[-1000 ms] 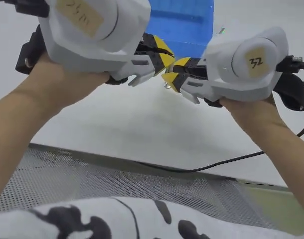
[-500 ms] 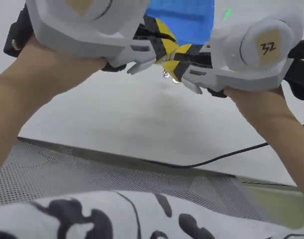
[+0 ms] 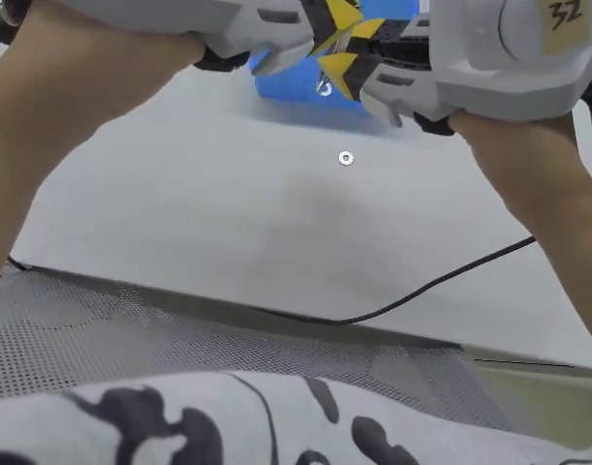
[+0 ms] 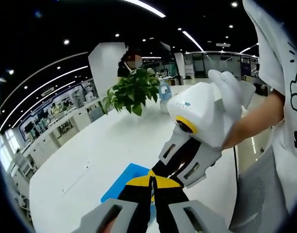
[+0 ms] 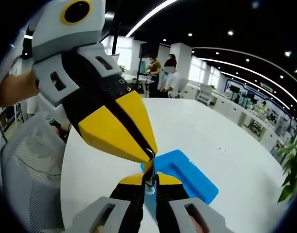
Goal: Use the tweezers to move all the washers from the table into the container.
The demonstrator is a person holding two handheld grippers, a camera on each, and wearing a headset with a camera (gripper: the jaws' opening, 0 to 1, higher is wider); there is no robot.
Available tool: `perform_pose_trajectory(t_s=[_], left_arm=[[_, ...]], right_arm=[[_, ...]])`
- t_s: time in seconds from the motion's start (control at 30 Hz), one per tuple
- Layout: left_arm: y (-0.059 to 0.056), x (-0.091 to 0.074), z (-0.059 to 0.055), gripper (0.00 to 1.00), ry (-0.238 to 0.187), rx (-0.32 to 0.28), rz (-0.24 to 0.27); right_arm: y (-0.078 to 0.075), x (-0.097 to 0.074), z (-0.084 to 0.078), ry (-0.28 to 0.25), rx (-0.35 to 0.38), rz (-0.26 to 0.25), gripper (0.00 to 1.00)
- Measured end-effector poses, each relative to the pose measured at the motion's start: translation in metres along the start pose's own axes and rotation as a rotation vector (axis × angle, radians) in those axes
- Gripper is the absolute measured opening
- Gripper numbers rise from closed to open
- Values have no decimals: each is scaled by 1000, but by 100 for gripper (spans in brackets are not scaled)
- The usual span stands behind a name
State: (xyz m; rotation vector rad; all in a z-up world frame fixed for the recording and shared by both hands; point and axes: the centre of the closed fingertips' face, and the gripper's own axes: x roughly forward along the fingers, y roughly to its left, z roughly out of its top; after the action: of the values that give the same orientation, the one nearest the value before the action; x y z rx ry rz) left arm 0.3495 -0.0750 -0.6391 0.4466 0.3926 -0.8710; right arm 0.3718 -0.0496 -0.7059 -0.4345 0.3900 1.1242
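Table [image 3: 228, 223]: a wide white worktop that runs under both tools and up to the blue box at its far side.
Mesh panel [image 3: 131, 329]: grey perforated surface along the table's near edge, with a white cloth [image 3: 228, 426] bearing black markings in front of it.
Left gripper [image 3: 339, 15]: held high at the top of the head view. In the right gripper view its yellow jaws are pressed together, and their tips meet the upper end of the tweezers.
Right gripper [image 3: 336, 66]: comes in from the right, its tip just below the left one's and almost touching it. Its jaws are closed on the tweezers, which run up between them in its own view.
Container [image 3: 286, 85]: a blue box on the table, directly behind and beneath the two meeting tips, partly covered by them.
Cable [image 3: 421, 291]: a thin black lead that curves across the near right part of the table.
Tweezers [image 5: 150, 175]: a slim metal strip held between the two sets of jaws, with its point aimed down over the container. In the head view a small pale ring shape sits there against the blue, too blurred to call a washer with any certainty.
Washer [image 3: 346, 158]: one small silver ring lying flat on the bare table, on the near side of the container and apart from it, below the gripper tips.
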Motion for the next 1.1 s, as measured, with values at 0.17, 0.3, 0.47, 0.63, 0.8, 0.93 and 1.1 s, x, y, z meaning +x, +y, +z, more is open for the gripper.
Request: perform_pose_trajectory(t_s=[0.17, 0.3, 0.47, 0.63, 0.8, 0.93, 1.1], left_arm=[[9, 10, 1, 0, -9, 15, 26], [14, 20, -3, 0, -9, 12, 34], [19, 34, -13, 0, -8, -13, 49], [26, 47, -25, 0, 14, -30, 64], [31, 56, -40, 0, 34, -59, 67], [30, 61, -46, 0, 45, -70, 63], [31, 62, -47, 0, 50, -74, 57]], right_arm=[[-13, 6, 0, 2, -6, -42, 4], [-18, 11, -7, 14, -7, -52, 4], [-25, 18, -14, 38, 0, -60, 4], [-31, 33, -26, 52, 27, -60, 4], [-31, 46, -38, 67, 53, -60, 4], [-29, 48, -43, 78, 81, -50, 4], [-30, 51, -46, 78, 104, -47, 4]])
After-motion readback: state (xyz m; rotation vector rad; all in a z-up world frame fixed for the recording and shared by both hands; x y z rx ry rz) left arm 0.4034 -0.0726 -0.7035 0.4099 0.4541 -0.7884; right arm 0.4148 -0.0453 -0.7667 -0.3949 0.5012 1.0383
